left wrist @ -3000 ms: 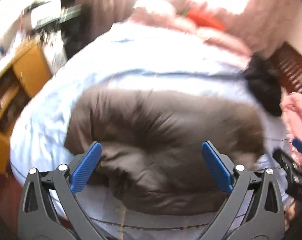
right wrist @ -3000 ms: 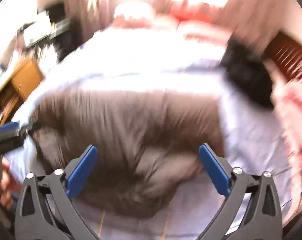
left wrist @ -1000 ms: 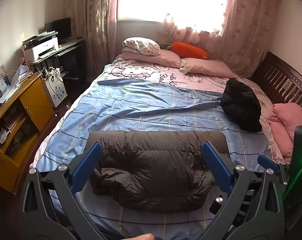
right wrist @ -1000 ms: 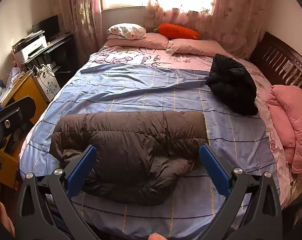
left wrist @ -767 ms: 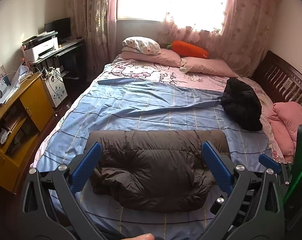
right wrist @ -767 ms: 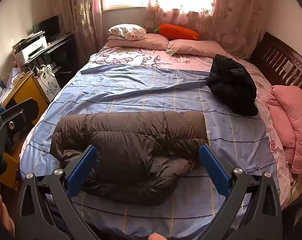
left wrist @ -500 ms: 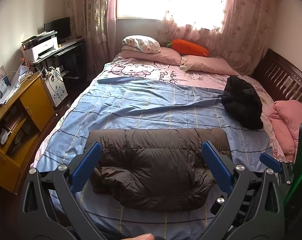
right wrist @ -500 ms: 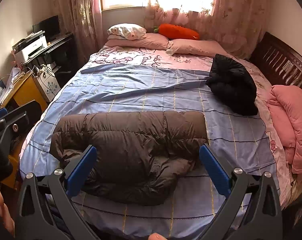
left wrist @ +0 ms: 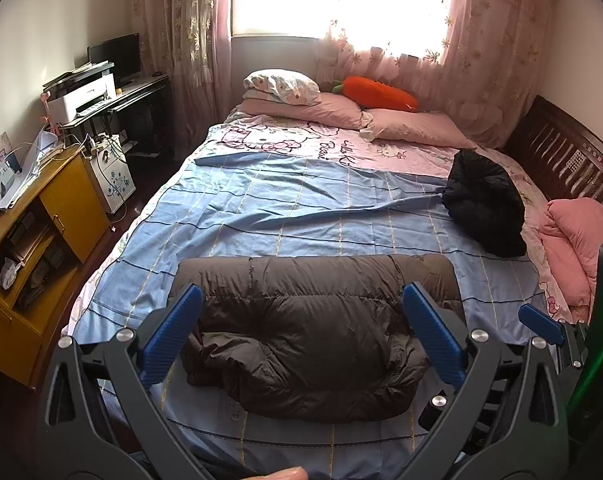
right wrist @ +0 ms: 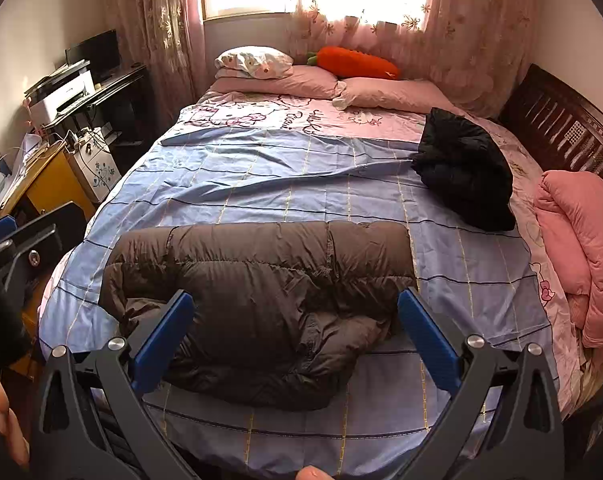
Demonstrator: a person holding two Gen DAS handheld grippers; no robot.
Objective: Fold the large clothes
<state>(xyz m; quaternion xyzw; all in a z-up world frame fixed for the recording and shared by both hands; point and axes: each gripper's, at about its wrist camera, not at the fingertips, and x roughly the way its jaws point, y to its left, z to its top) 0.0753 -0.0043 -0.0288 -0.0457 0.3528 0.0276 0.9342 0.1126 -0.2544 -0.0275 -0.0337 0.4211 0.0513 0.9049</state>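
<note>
A brown puffer jacket (left wrist: 313, 328) (right wrist: 261, 304) lies folded into a wide bundle near the foot of the bed, on the blue checked sheet (left wrist: 285, 208) (right wrist: 261, 176). My left gripper (left wrist: 301, 324) hangs open above and short of it, its blue pads empty. Likewise open and empty, my right gripper (right wrist: 297, 324) is held back from the jacket. In the left wrist view, the right gripper's blue tip (left wrist: 539, 322) shows at the right edge. A black jacket (left wrist: 485, 204) (right wrist: 465, 172) lies in a heap at the right side of the bed.
Pink pillows (left wrist: 409, 126) and a carrot-shaped cushion (left wrist: 377, 92) are at the head. A pink quilt (right wrist: 581, 232) lies at the right edge by the dark headboard-style rail (right wrist: 557, 120). A yellow cabinet (left wrist: 33, 232) and a desk with a printer (left wrist: 81, 98) stand left.
Three seconds ago both views were blurred and close over the jacket; since then both grippers have pulled back and up. Over the last second almost nothing moves.
</note>
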